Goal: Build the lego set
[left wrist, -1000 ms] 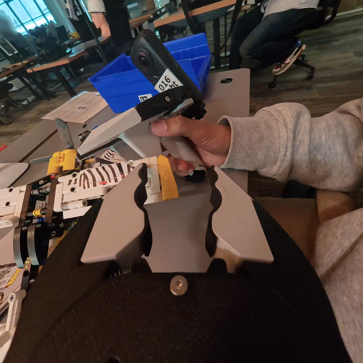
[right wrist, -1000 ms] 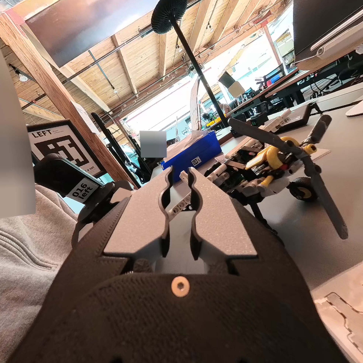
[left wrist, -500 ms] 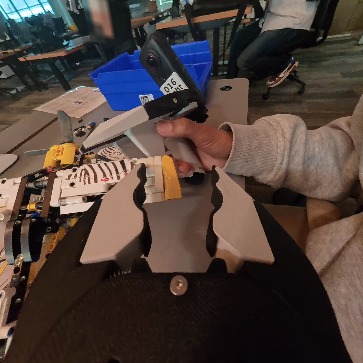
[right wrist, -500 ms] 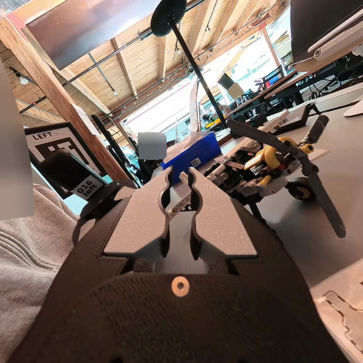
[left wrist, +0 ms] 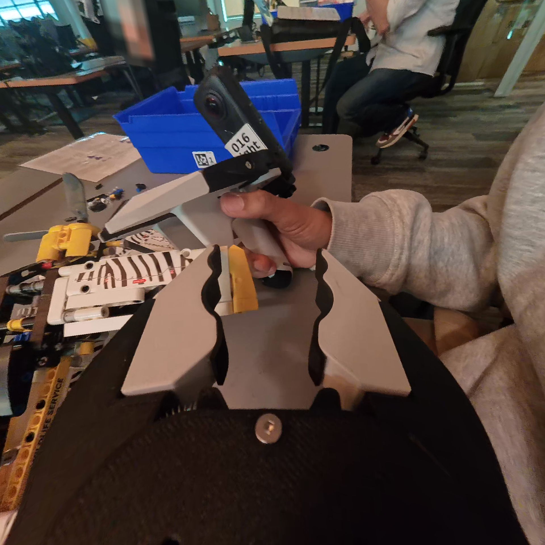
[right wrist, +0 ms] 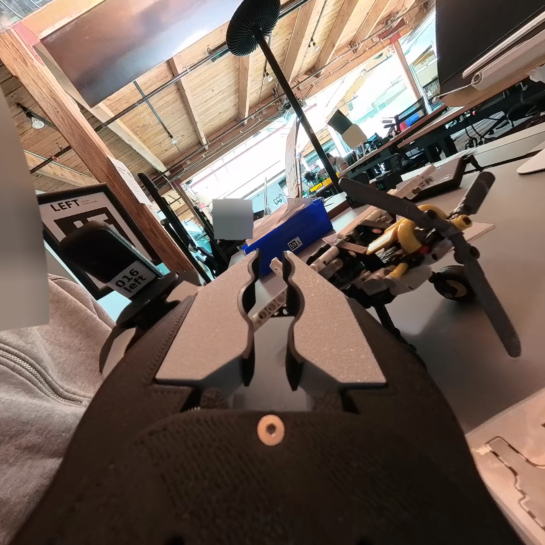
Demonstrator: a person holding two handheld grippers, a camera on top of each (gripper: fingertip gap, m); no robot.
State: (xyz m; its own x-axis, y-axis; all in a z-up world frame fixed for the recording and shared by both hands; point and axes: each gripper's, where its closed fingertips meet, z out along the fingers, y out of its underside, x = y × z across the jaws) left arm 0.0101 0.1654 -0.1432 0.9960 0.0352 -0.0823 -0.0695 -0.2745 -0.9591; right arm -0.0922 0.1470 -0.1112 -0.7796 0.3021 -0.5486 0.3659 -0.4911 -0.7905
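Now, left gripper (left wrist: 267,256): jaws wide apart, nothing between them.
Right gripper (right wrist: 269,261): fingers clamped on a white beam (right wrist: 272,303), which runs slantwise between them.
Plane (right wrist: 413,262): on the grey table (right wrist: 472,339), just ahead and right of the right gripper; propeller (right wrist: 460,250) faces it.
Wing (left wrist: 124,277): zebra-striped, its yellow tip (left wrist: 241,280) between the left fingertips, untouched.
Bin (left wrist: 174,132): blue, beyond both grippers.
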